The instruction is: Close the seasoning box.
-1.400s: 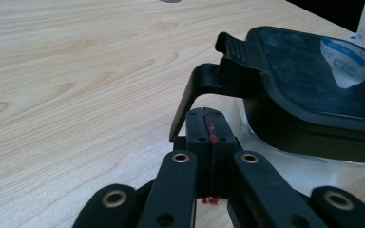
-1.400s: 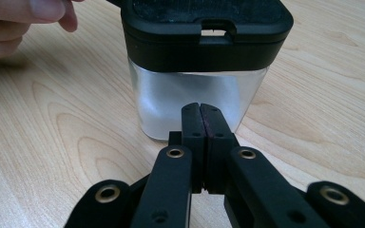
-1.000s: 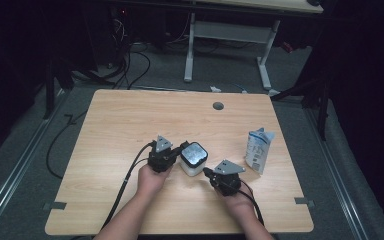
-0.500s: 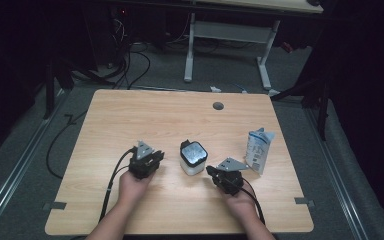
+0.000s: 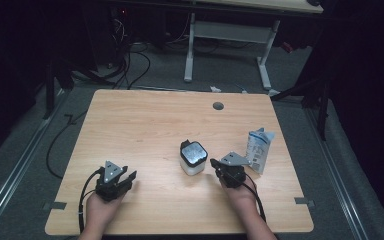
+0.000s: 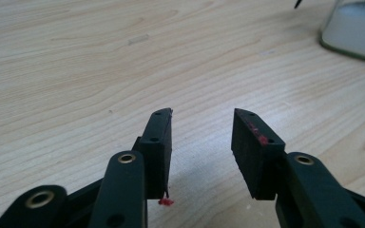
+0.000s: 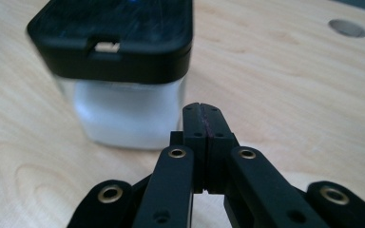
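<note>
Two grippers sit near your edge of the table (image 5: 145, 120), and you hold one in each hand. At the far left, your left gripper (image 5: 128, 178) rests over bare wood with its jaws parted and nothing between them; they have just been opening. In the left gripper view the container shows as a cut-off pale corner at the top right. At the middle of the table stands the clear container (image 5: 193, 158) with its black lid, white inside, though what fills it is hard to make out. Just right of it, your right gripper (image 5: 213, 164) points at the container with its jaws pressed together on nothing. Farther right, a small carton (image 5: 258, 150) stands upright, its print too small to read.
</note>
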